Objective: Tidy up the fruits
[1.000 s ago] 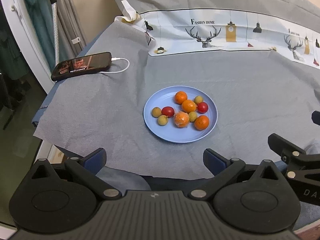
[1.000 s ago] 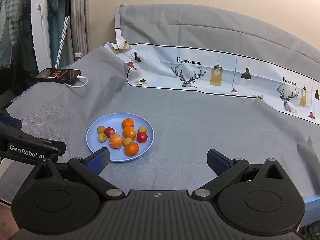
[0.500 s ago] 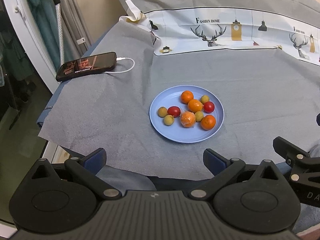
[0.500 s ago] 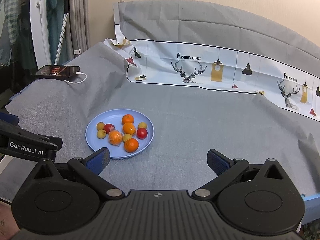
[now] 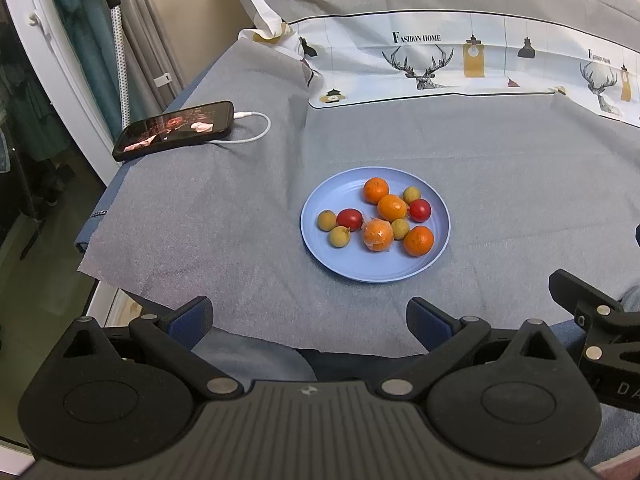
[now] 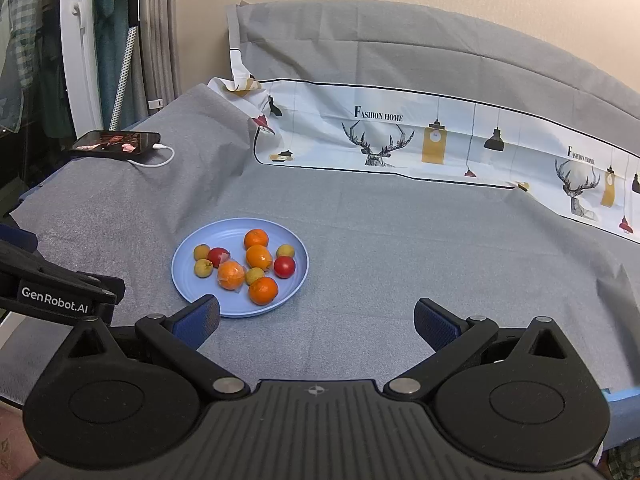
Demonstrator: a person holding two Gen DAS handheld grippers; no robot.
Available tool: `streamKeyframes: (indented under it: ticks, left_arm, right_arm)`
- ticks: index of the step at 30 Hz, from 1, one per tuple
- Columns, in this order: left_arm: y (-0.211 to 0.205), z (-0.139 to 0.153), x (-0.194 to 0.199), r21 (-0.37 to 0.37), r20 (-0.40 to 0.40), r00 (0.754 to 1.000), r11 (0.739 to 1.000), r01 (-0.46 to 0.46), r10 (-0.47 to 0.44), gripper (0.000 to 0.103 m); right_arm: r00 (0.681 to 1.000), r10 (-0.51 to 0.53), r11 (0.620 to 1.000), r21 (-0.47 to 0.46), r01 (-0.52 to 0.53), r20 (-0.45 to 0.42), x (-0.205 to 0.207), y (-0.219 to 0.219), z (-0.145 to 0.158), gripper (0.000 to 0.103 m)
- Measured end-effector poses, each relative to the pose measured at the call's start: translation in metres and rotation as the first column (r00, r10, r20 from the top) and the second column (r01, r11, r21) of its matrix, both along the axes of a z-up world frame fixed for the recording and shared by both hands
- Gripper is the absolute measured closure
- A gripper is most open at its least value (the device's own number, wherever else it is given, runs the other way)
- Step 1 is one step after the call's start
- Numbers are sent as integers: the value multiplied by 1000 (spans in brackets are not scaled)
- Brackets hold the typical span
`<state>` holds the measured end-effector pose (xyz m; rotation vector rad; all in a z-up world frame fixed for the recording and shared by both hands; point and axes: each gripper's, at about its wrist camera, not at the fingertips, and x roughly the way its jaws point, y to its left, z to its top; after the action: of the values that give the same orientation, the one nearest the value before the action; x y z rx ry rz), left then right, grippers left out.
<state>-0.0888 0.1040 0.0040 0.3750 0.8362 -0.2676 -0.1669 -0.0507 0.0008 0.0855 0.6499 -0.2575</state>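
A light blue plate (image 5: 320, 248) sits on the grey cloth and holds several mixed fruits: orange mandarins (image 5: 376, 190), one of them wrapped in clear film (image 5: 377, 235), two red fruits (image 5: 349, 219) and small yellow-brown fruits (image 5: 327, 219). The plate also shows in the right wrist view (image 6: 188, 280). My left gripper (image 5: 310, 318) is open and empty, near the table's front edge, short of the plate. My right gripper (image 6: 316, 320) is open and empty, just right of the plate's near rim.
A black phone (image 5: 174, 130) on a white charging cable (image 5: 256, 132) lies at the table's far left corner. A printed white cloth strip (image 5: 460, 64) runs along the back. The table's left edge (image 5: 92, 236) drops to the floor.
Both grippers have shifted slightly, so the plate sits a little differently in each view. Both stay open. Nothing on the plate has moved.
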Motion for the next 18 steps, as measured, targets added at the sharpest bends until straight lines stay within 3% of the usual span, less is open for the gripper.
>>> streamKeyframes:
  ticks: [18]
  left_arm:
    - [1, -1, 1, 10, 0, 1000, 1000, -10, 10, 0]
  right_arm:
    - [1000, 2, 1000, -1, -2, 1, 0, 0, 1, 1]
